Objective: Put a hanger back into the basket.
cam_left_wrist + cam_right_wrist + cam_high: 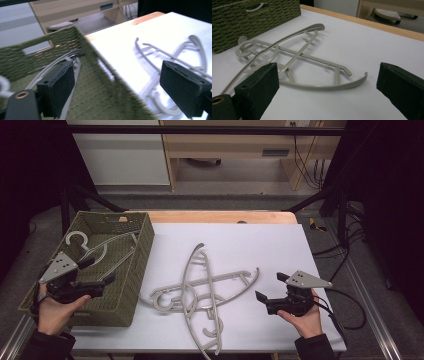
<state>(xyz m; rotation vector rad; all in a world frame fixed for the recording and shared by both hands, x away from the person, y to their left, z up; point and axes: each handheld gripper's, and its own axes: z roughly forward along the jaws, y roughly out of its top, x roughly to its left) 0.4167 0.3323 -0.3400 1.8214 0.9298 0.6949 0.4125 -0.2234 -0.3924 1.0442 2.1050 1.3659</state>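
From the high view a green woven basket (131, 270) sits at the table's nine o'clock with one grey hanger (102, 251) inside it; two more crossed hangers (200, 290) lie on the white sheet (280, 245) near six o'clock, just beside the basket. The left gripper (97, 270) hovers over the basket's near end, jaws wide apart and empty; its own view adds the basket's weave (100, 95) and the inner hanger (72, 62) close up. The right gripper (270, 287) hangs at four o'clock, jaws spread and empty; its view shows the crossed hangers (299, 57) lying flat.
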